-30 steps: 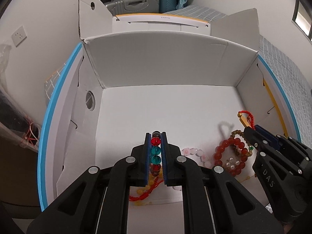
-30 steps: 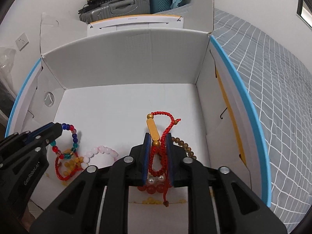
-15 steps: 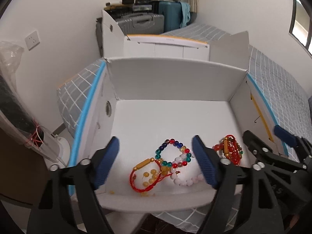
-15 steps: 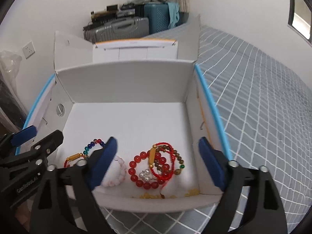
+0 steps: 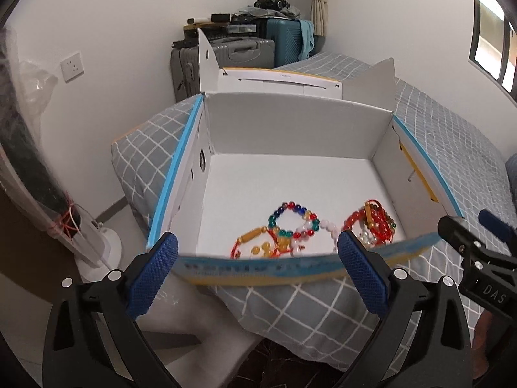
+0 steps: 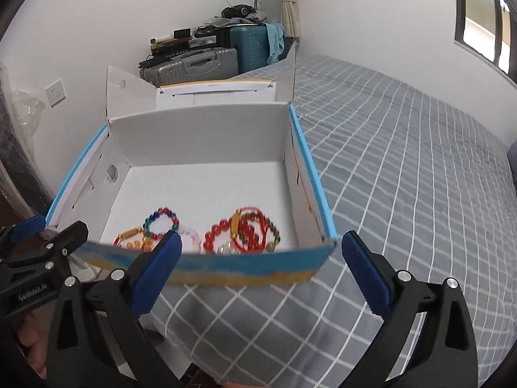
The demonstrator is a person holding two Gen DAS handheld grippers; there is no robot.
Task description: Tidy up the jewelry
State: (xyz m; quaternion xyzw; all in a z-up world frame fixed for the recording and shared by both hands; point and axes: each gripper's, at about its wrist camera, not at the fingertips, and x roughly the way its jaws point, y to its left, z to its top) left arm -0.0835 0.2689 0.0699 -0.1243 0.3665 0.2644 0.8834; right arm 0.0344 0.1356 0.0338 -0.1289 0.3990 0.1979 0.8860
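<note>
Left claw [image 5: 257,271] and right claw [image 6: 261,268] hang nearest, each with its blue pads spread and still widening, nothing between them. Both sit on the near side of the box [image 5: 290,123], outside its front wall, tilted down toward it.

Box rests on a grey checked bed [image 6: 404,177], at the bed's left end; lid folded back on the far side. Inside, against the near wall, two clusters of jewelry. Left cluster: multicoloured bead bracelet [image 5: 290,218] overlapping a red cord bracelet [image 5: 255,242] with a gold tube and amber beads, plus a pale pink bead bracelet [image 5: 323,224] trailing right. Right cluster: large red bead bracelet [image 6: 223,236], red cord with gold bar [image 6: 248,223], brown beads [image 6: 274,231], all heaped together. Rest of the box floor bare.

Beyond the box: suitcases [image 6: 194,64] stacked by the far wall.

Risks, as judged: strands overlap, so a pick at one could drag its neighbours or snag a cord. Pieces lie tight to the near wall; a steep entry may clip the cardboard rim and shift the box on the soft bed. Frames slightly blurred, bead detail uncertain.
</note>
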